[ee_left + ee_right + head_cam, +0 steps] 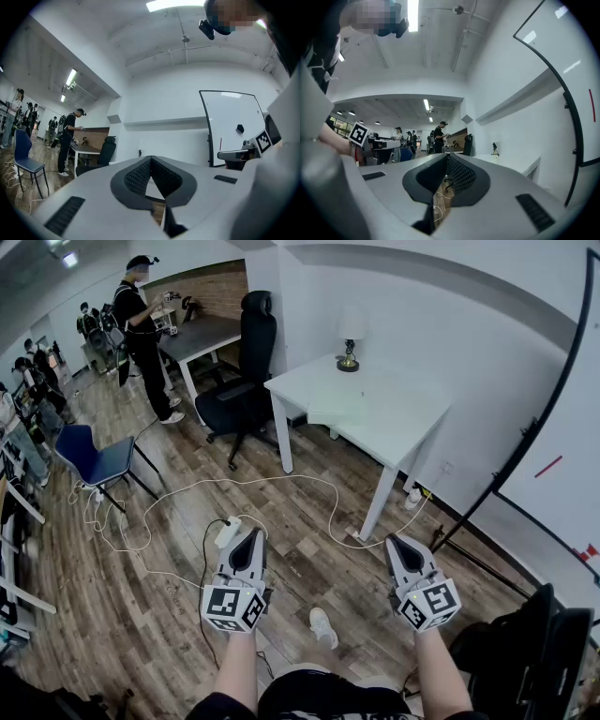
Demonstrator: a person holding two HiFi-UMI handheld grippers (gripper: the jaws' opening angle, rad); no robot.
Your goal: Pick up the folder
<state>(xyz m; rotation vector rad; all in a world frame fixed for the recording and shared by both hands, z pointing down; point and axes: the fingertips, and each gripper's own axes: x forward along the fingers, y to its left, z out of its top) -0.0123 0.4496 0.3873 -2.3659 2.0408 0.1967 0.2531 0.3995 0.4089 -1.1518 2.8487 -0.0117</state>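
Note:
A pale, flat folder lies on the white table, near its front left edge; it is hard to tell apart from the tabletop. Both grippers hover over the wooden floor, well short of the table and pointing toward it. The left gripper is shut with nothing in it, its tips meeting in the left gripper view. My right gripper is also shut and empty, seen closed in the right gripper view. The folder shows in neither gripper view.
A small lamp stands at the table's far corner. A black office chair sits left of the table, a blue chair farther left. White cable and a power strip lie on the floor. A whiteboard leans at right. People stand at the back left.

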